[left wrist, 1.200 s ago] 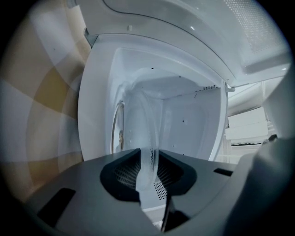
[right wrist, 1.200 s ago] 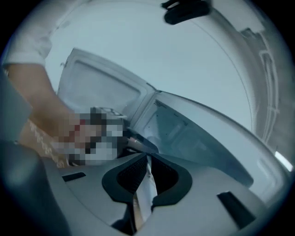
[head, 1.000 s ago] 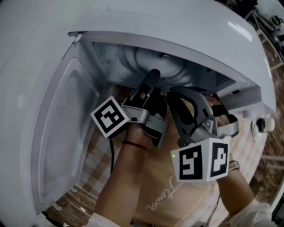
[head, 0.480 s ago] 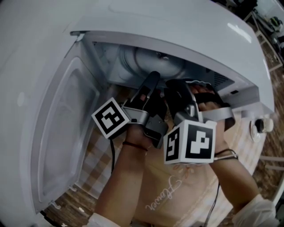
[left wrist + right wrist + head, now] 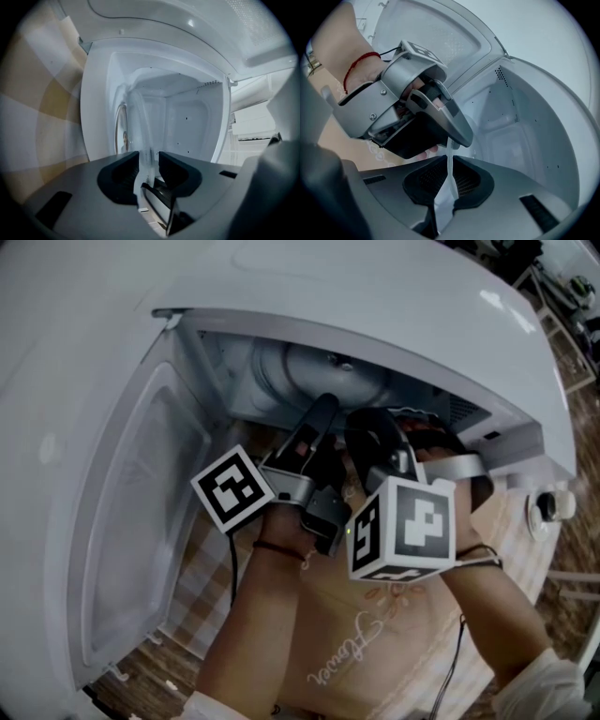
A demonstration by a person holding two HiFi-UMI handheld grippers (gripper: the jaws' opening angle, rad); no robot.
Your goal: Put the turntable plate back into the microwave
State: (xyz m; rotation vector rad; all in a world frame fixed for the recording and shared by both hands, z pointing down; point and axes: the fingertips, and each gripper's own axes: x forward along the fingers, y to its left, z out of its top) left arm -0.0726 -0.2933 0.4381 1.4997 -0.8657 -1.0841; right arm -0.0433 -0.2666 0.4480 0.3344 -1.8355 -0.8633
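Note:
The clear glass turntable plate (image 5: 309,371) sits partly inside the white microwave's cavity (image 5: 187,122). My left gripper (image 5: 323,413) reaches into the opening, and its jaws have just been opening. The plate's rim (image 5: 140,129) still stands edge-on between its pads (image 5: 168,166), and I see no pinch on it. My right gripper (image 5: 389,427) is beside it on the right, shut on the thin near rim (image 5: 451,180) of the plate. In the right gripper view, the left gripper's finger (image 5: 440,115) lies just above that rim.
The microwave door (image 5: 141,521) hangs open to the left. The microwave's top (image 5: 375,287) overhangs both grippers. A knob (image 5: 553,505) shows at the front panel on the right. A checked cloth (image 5: 211,559) lies below the door.
The right gripper has moved up and left, towards the cavity and close against the left gripper, and its marker cube has rolled. The left gripper has stayed in place.

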